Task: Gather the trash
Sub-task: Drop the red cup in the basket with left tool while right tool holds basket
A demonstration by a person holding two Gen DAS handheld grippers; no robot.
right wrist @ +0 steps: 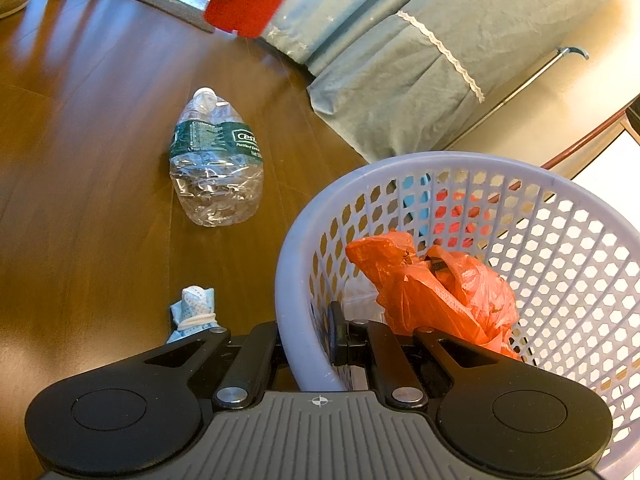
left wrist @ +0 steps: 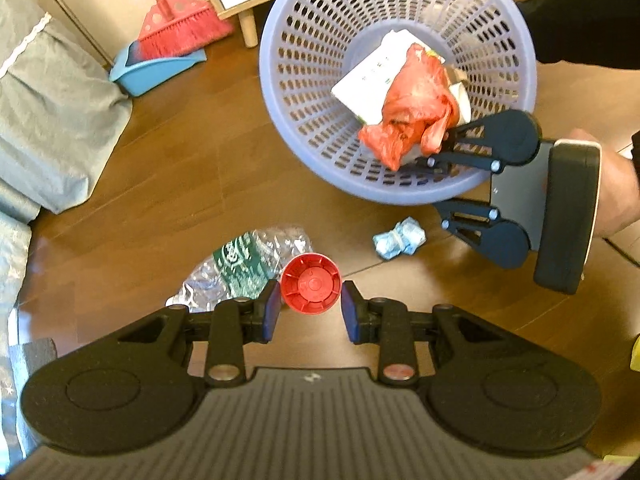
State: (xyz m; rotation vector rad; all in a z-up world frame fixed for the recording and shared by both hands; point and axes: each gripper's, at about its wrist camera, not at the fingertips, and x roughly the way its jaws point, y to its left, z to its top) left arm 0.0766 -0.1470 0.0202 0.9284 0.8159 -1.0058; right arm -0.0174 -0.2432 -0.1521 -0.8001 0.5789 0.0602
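Gripping a red cap (left wrist: 311,289) between its jaws, the left gripper (left wrist: 308,312) hangs above the floor, the lavender basket (left wrist: 280,92) up ahead. From the right wrist, the right gripper (right wrist: 310,344) pinches the basket's rim; carrying the cap well over that rim before releasing should keep it from bouncing out.

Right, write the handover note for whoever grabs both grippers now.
Left gripper: shut on the red cap, lifted off the floor.
Right gripper: clamped on the basket rim, holding it tilted.
In the basket: orange bag, white carton.
Still on the floor: crushed bottle, blue wad beside the basket.
Done: bag and carton binned, cap picked up.
Left: drop the cap in, then bottle, then wad.
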